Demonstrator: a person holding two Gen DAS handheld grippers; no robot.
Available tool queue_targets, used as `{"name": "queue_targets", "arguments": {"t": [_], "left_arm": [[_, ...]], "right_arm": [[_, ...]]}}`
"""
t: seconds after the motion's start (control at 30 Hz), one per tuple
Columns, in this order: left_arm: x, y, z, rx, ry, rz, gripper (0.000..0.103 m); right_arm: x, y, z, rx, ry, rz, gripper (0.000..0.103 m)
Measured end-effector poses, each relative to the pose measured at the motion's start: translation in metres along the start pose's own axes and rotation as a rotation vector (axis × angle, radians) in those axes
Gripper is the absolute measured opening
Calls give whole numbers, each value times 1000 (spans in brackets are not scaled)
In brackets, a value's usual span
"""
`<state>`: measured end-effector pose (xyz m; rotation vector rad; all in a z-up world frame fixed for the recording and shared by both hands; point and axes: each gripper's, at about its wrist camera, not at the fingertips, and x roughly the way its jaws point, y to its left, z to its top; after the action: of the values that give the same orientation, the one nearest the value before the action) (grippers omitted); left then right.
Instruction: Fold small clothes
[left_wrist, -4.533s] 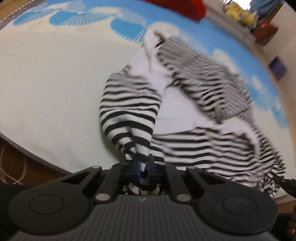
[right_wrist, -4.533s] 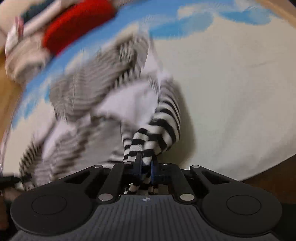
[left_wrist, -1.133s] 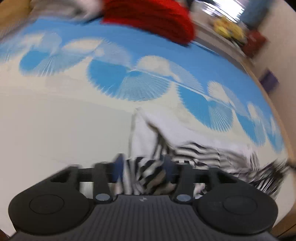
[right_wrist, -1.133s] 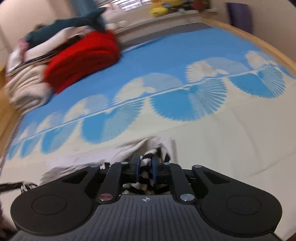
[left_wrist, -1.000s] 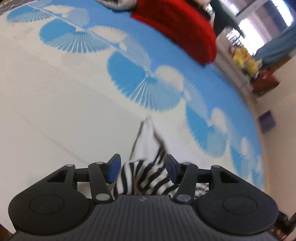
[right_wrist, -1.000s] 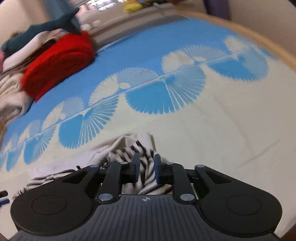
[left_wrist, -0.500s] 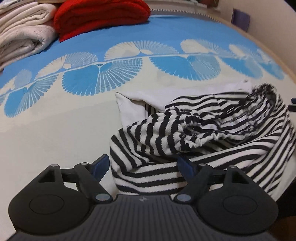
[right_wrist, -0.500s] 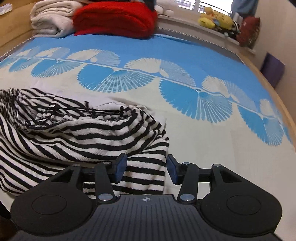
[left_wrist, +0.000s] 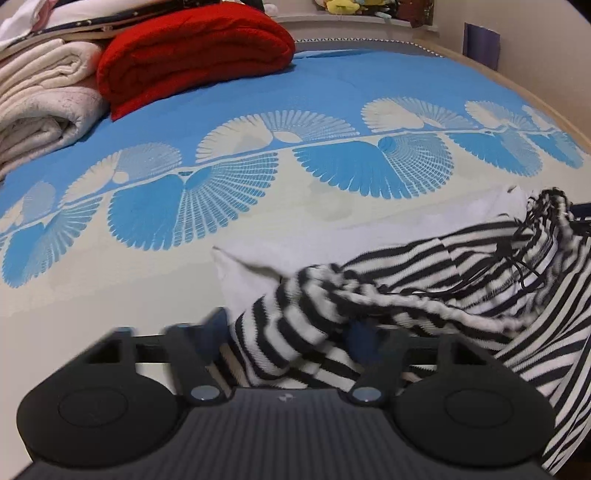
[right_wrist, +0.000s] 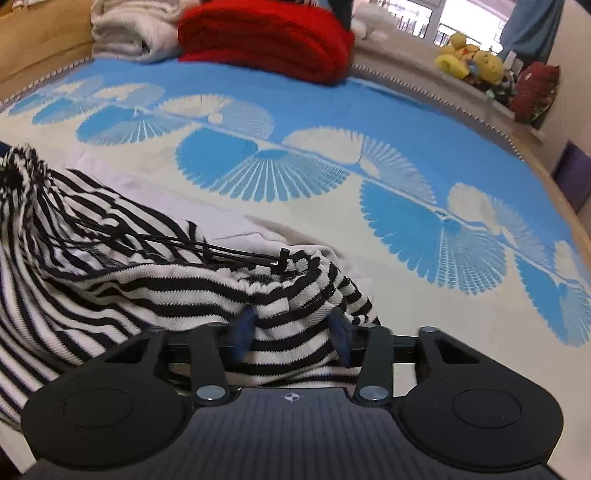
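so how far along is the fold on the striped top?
Done: the striped garment lies on the bedspread, doubled over once but bunched. In hand: nothing; left gripper and right gripper both open, straddling cloth. Left: flatten it, finish the folds.

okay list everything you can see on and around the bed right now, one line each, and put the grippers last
Striped garment: one, black and white, bunched on the near edge of the bed.
Bedspread: one, blue and cream with fan pattern, under everything.
Red blanket: one, red, folded at the far end.
White blankets: a folded stack, off-white, beside the red blanket.
Plush toys: several, yellow, on the far ledge.
Purple object: one, beyond the bed's right edge.
Left gripper: black with blue pads, open around striped fabric.
Right gripper: black with blue pads, open around striped fabric.
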<state>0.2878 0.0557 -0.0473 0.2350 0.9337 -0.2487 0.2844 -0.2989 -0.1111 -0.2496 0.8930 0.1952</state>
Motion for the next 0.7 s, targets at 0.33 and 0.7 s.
{"name": "queue_targets", "arguments": {"t": [0.33,0.7], "left_arm": [[-4,45,41,-225,-261,93,6],[80,50,53,-304,27,161,7]], "right_arm": [[-2,-47,54,340,-297,6,4],[88,-19,82,319,-106,-145,4]]}}
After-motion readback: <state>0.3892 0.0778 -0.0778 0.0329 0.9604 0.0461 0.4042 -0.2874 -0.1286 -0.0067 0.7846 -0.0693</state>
